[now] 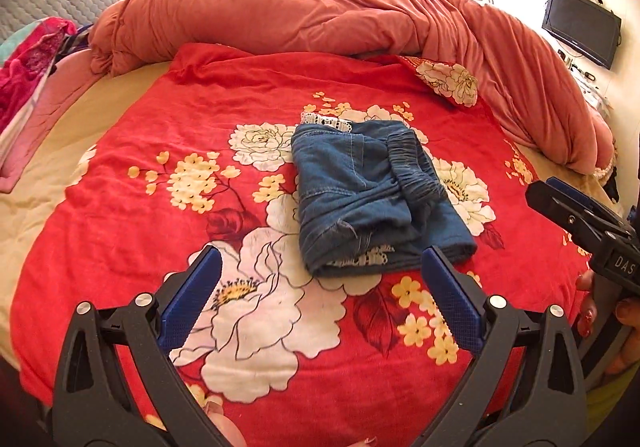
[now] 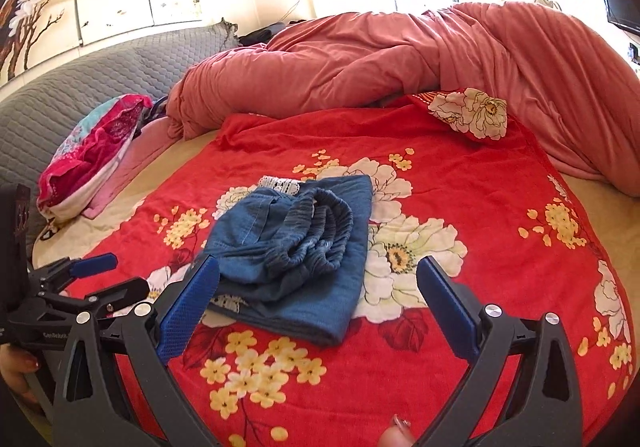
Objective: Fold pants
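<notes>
Blue denim pants point(image 1: 372, 195) lie folded in a compact bundle on the red floral blanket point(image 1: 140, 207), elastic waistband on top and white lace trim showing at both ends. They also show in the right wrist view point(image 2: 300, 251). My left gripper point(image 1: 320, 279) is open and empty, held just short of the bundle's near edge. My right gripper point(image 2: 318, 287) is open and empty, its jaws either side of the bundle's near end, above it. The right gripper shows at the right edge of the left wrist view point(image 1: 580, 219), and the left gripper shows at the left of the right wrist view point(image 2: 108, 275).
A bunched salmon-pink duvet point(image 1: 320, 15) lies across the far side of the bed. A pink and teal cloth pile point(image 2: 96, 143) sits at the left by the grey quilted headboard point(image 2: 100, 71). A floral blanket corner point(image 2: 472, 111) is turned up at the back right. A TV point(image 1: 580, 27) hangs at right.
</notes>
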Demonstrator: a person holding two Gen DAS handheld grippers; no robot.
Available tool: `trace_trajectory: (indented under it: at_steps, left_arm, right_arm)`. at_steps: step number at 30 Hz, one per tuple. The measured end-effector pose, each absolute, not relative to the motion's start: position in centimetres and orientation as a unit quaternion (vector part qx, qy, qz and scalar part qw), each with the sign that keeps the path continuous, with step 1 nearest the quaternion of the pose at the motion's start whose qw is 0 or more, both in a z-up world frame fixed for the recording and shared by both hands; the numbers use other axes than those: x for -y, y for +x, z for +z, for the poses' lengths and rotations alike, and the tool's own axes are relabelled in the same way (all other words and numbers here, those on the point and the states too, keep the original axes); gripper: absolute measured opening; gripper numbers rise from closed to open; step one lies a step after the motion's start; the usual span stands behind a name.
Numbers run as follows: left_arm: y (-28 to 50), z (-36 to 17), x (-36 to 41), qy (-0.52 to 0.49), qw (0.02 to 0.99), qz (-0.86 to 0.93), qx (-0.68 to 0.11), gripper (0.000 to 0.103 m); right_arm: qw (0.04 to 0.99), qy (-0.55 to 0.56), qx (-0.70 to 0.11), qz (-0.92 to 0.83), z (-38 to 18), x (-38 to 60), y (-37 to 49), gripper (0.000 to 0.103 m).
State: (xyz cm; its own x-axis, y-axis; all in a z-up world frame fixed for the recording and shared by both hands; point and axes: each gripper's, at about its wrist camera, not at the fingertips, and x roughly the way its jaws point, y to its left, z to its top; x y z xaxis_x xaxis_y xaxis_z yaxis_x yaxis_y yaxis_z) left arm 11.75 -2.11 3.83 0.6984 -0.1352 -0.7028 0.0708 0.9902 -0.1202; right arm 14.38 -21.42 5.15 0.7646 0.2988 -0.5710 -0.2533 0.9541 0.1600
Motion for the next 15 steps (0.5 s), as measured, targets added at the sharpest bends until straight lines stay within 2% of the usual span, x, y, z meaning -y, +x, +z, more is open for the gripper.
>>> trace_trajectory:
  at_steps: [15]
  left_arm:
    - [7.8, 2.3, 1.3, -0.042, 0.916, -0.039, -0.397, 0.093]
  right_arm:
    - [0.937, 0.020, -0.323, 0.134, 3.4, 21.7, 9.3, 0.098]
